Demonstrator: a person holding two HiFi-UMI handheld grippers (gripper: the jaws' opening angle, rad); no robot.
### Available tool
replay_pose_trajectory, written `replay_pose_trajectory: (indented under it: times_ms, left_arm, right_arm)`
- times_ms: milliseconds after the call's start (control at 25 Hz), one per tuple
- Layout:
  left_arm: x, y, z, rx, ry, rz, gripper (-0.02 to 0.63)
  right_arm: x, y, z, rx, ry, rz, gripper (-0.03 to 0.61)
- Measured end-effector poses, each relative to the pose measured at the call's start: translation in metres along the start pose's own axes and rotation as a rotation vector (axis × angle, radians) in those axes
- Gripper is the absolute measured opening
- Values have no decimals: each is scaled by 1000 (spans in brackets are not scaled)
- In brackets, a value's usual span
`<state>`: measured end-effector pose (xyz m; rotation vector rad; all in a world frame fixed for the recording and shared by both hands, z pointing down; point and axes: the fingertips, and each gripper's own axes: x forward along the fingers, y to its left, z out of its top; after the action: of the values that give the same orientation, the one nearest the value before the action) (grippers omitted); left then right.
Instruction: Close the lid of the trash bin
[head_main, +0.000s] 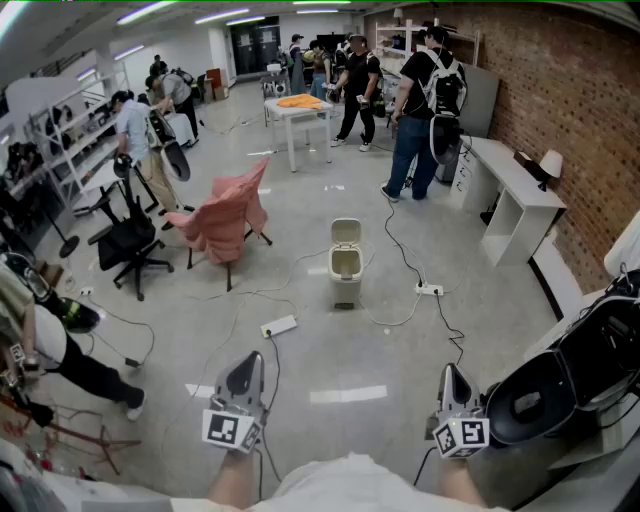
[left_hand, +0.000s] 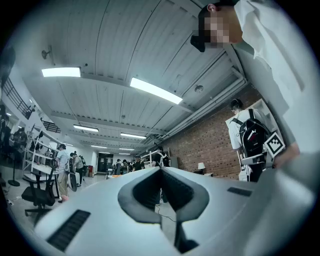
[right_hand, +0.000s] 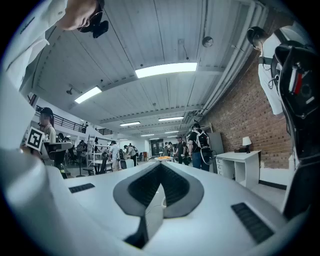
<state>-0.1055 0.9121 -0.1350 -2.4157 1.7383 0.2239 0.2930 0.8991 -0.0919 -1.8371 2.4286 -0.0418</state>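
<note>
I've got both grippers, left gripper (head_main: 243, 375) and right gripper (head_main: 455, 385), pressed together empty over glossy grey floor (head_main: 330, 370); trash bin (head_main: 345, 264) sits open, brick wall (head_main: 560, 110) right.

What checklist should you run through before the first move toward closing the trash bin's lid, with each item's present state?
1. Trash bin lid found and standing raised: ok.
2. Left tool free: ok, jaws together, nothing between them.
3. Right tool free: ok, jaws together, nothing between them.
4. Bin within reach: not ok, it stands far ahead of both tools.
5. Floor path clear: not ok, cables and a power strip lie on the way.
6. Lid swings freely: cannot tell.
</note>
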Motion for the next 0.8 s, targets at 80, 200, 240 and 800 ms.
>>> replay_pose_trajectory:
  times_ms: [80,200,240,800]
  left_arm:
    - [-5,4,1,-2,2,2,26]
    - [-9,10,0,-3,4,5,26]
    - [-9,11,-1,-4,4,6,26]
    - [-10,35,-10,-35,11,-8,26]
  right_arm:
    - [-2,7,0,0,0,2,17]
    - [-2,13,-2,4,0,3,17]
    - [-1,14,-4,5,1,5,17]
    - [13,33,-7,21,6,24,21]
